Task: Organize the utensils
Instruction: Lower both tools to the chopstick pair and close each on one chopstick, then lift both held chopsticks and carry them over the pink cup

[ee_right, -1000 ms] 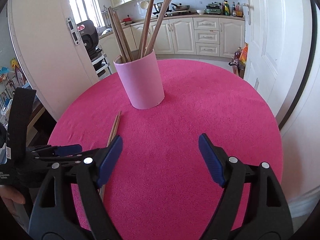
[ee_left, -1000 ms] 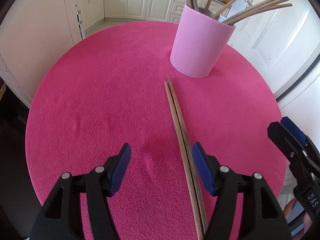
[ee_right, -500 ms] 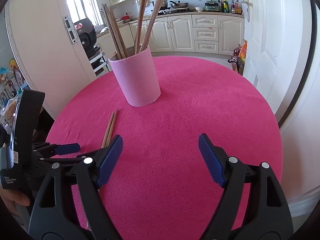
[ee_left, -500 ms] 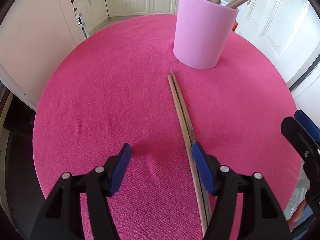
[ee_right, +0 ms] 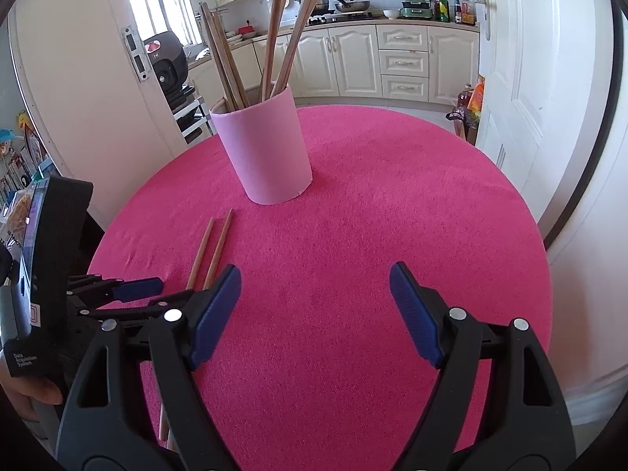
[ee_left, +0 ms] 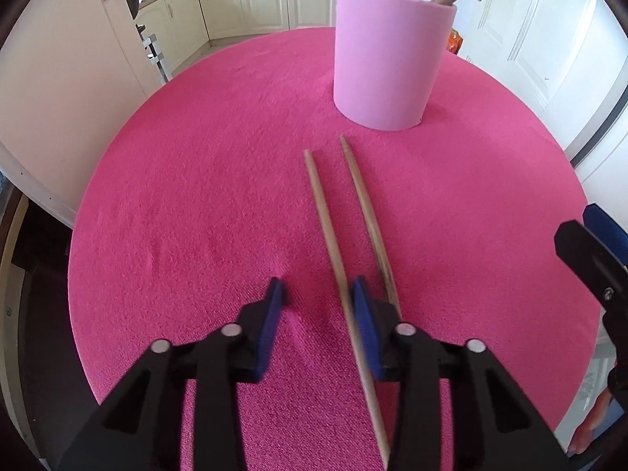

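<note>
Left gripper [ee_left: 316, 294] low on pink tablecloth [ee_left: 196, 196], jaws part-open, straddling nearer chopstick [ee_left: 333, 251]; second chopstick [ee_left: 369, 219] just outside. Pink holder [ee_left: 388, 62] beyond. Right gripper [ee_right: 316, 294] spread wide, holding nothing.

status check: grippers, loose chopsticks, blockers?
Left gripper part-closed low over cloth, one loose chopstick between fingers, not clamped; the other chopstick outside. Right gripper open, empty. Pink cup ahead, path unblocked.
</note>
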`<action>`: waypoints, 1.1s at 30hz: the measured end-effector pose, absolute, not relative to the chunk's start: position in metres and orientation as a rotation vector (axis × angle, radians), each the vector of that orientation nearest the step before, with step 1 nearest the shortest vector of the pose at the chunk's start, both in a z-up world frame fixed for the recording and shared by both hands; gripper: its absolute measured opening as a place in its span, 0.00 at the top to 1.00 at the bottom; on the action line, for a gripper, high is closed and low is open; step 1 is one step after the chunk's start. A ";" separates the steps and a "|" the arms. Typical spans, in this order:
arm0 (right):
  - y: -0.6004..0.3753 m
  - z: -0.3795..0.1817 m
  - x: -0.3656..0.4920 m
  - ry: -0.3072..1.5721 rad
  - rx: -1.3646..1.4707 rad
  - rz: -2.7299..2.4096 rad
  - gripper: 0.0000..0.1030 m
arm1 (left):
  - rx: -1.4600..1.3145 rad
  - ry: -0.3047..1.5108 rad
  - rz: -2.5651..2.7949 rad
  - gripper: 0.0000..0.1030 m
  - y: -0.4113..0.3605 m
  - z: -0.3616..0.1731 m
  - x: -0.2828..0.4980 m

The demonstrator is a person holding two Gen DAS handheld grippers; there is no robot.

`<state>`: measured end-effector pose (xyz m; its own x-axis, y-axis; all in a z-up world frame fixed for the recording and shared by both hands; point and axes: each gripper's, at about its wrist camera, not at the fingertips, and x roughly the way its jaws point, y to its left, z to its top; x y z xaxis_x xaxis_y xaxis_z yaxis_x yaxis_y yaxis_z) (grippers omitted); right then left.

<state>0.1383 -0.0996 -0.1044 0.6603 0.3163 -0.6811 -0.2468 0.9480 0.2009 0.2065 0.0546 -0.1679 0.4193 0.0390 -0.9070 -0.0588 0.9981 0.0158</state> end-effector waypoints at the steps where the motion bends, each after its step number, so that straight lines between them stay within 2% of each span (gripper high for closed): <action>1: -0.099 -0.104 0.139 0.794 0.091 0.319 0.25 | -0.032 1.133 0.066 0.86 0.059 -0.167 0.204; 6: -0.087 -0.105 0.142 0.828 0.061 0.329 0.25 | -0.138 1.084 0.043 0.94 0.078 -0.164 0.195; 21: -0.008 -0.115 0.156 1.019 -0.036 0.449 0.26 | -0.184 0.839 0.049 0.94 0.112 -0.132 0.162; 23: 0.001 -0.116 0.157 1.033 -0.062 0.451 0.32 | -0.193 0.832 0.048 0.94 0.116 -0.132 0.159; 25: 0.008 -0.119 0.160 1.053 -0.084 0.452 0.51 | -0.202 0.828 0.045 0.94 0.120 -0.132 0.156; 28: 0.016 -0.124 0.164 1.083 -0.113 0.453 0.66 | -0.206 0.823 0.040 0.94 0.125 -0.130 0.156; 30: 0.019 -0.128 0.165 1.100 -0.124 0.463 0.71 | -0.207 0.815 0.035 0.94 0.126 -0.129 0.156; 31: 0.022 -0.131 0.166 1.110 -0.130 0.468 0.83 | -0.207 0.812 0.033 0.94 0.128 -0.130 0.156; 33: 0.023 -0.138 0.168 1.133 -0.134 0.476 0.91 | -0.211 0.806 0.032 0.94 0.129 -0.131 0.154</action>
